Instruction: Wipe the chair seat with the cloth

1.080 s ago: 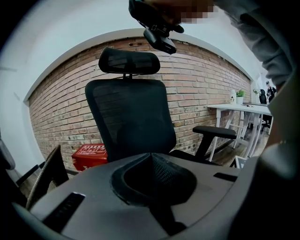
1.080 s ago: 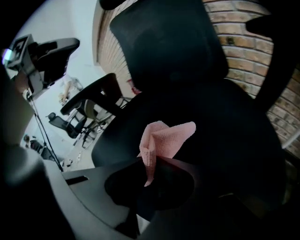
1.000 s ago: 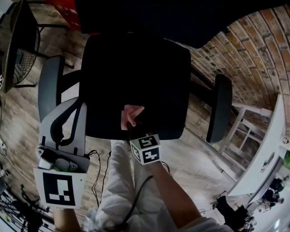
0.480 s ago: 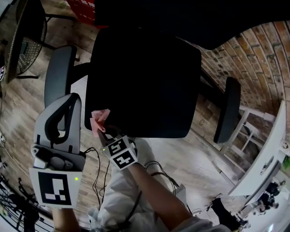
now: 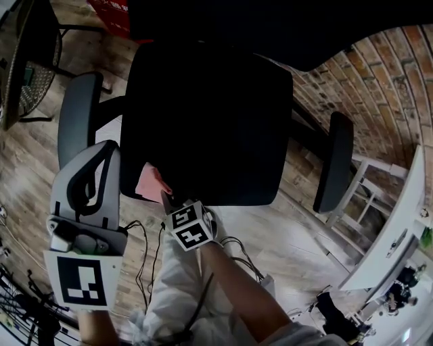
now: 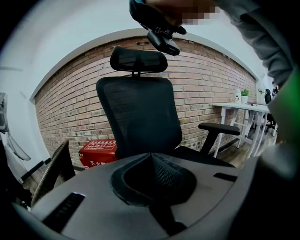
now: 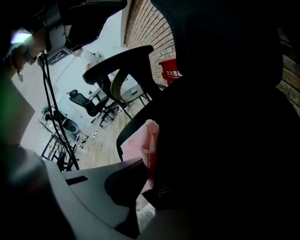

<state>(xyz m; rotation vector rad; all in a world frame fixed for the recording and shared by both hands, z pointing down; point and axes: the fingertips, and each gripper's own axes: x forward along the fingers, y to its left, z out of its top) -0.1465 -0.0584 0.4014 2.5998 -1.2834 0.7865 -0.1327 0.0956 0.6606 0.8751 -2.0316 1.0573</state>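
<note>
The black chair seat (image 5: pixel 210 121) fills the middle of the head view. A pink cloth (image 5: pixel 151 182) lies against the seat's front left corner, and my right gripper (image 5: pixel 166 197) is shut on it. In the right gripper view the cloth (image 7: pixel 149 147) stands pinched upright between the jaws of the right gripper (image 7: pixel 145 173), pressed to the dark seat (image 7: pixel 225 140). My left gripper (image 5: pixel 107 149) hovers beside the left armrest (image 5: pixel 76 115), off the seat. In its own view the left gripper (image 6: pixel 151 157) has its jaws together with nothing between them, facing the backrest (image 6: pixel 136 117).
The right armrest (image 5: pixel 331 162) stands out past the seat. A mesh chair (image 5: pixel 27 67) and a red box (image 5: pixel 111 17) sit at the far left. A white table (image 5: pixel 399 230) is at the right, by a brick wall (image 5: pixel 385 74). Cables (image 5: pixel 145 236) lie on the wood floor.
My right gripper has carried the cloth from the middle of the seat's front edge leftward to the front left corner. The left gripper has stayed about where it was.
</note>
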